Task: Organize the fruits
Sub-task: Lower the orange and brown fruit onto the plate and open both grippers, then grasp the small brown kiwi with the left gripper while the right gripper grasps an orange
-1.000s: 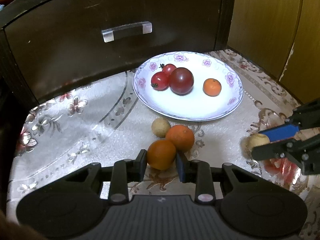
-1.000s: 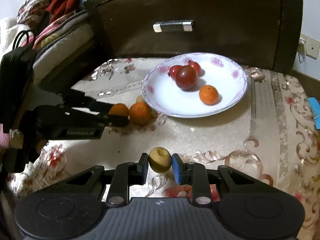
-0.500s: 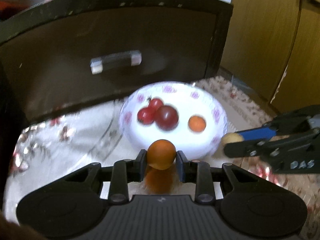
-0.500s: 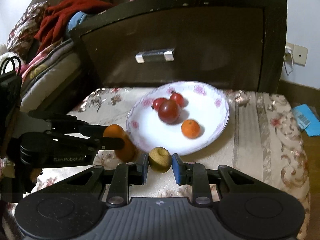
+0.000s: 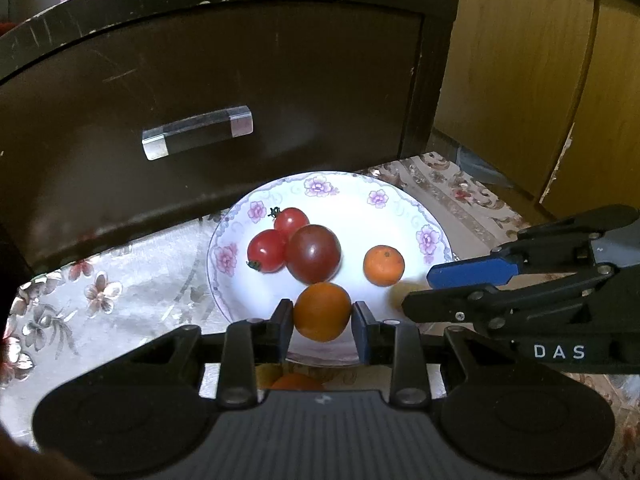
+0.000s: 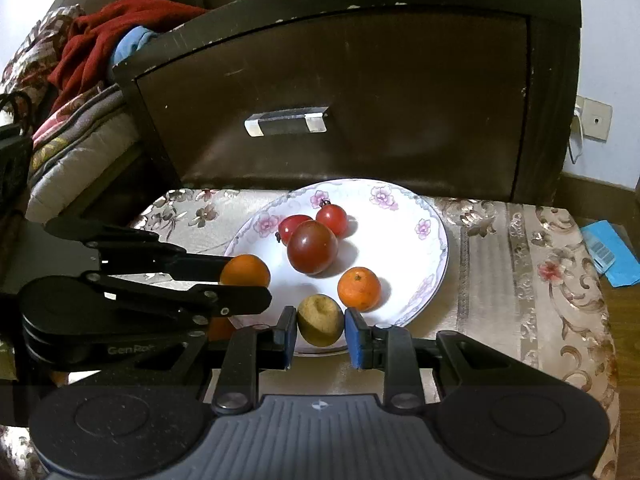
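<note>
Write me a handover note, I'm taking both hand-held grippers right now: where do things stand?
Left hand-held gripper: shut on a round orange mandarin, over the near edge of the white floral plate.
Right hand-held gripper: shut on a yellow-brown russet fruit, also at the near rim.
Done: two red tomatoes, one dark red tomato and a small orange mandarin lie on the plate.
Left: release both fruits onto the plate; another orange fruit remains on the floral cloth.

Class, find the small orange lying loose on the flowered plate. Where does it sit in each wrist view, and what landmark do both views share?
Left wrist view: small orange, right of centre, right of the dark tomato.
Right wrist view: small orange, just right of centre, below the dark tomato.
Shared landmark: the clear drawer handle.
</note>
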A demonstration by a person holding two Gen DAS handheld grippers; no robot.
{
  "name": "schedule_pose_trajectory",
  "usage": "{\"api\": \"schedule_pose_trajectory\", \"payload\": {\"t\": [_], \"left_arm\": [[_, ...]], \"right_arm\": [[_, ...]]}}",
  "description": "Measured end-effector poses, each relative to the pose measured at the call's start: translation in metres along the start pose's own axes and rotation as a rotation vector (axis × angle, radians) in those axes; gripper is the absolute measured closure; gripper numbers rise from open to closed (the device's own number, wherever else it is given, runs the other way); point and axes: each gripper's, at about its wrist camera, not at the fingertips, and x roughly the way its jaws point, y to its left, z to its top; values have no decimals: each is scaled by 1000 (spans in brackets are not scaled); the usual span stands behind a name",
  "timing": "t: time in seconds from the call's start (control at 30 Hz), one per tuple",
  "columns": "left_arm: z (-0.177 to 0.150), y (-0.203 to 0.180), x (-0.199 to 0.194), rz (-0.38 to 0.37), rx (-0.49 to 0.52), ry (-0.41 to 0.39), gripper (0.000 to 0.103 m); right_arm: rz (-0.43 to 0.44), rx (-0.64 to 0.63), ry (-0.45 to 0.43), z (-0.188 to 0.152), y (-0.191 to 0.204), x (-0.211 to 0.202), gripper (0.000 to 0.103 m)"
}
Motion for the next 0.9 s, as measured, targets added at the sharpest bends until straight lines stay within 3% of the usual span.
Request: {"api": "schedule_pose_trajectory", "payload": {"t": [0.43, 0.9], "left_arm": [[3, 3, -13, 16, -34, -12, 63], [-22, 19, -44, 46, -33, 53, 59]], "right_arm": [[-8, 29, -33, 3, -5, -8, 74], [96, 12, 20, -11, 26, -11, 71]]}}
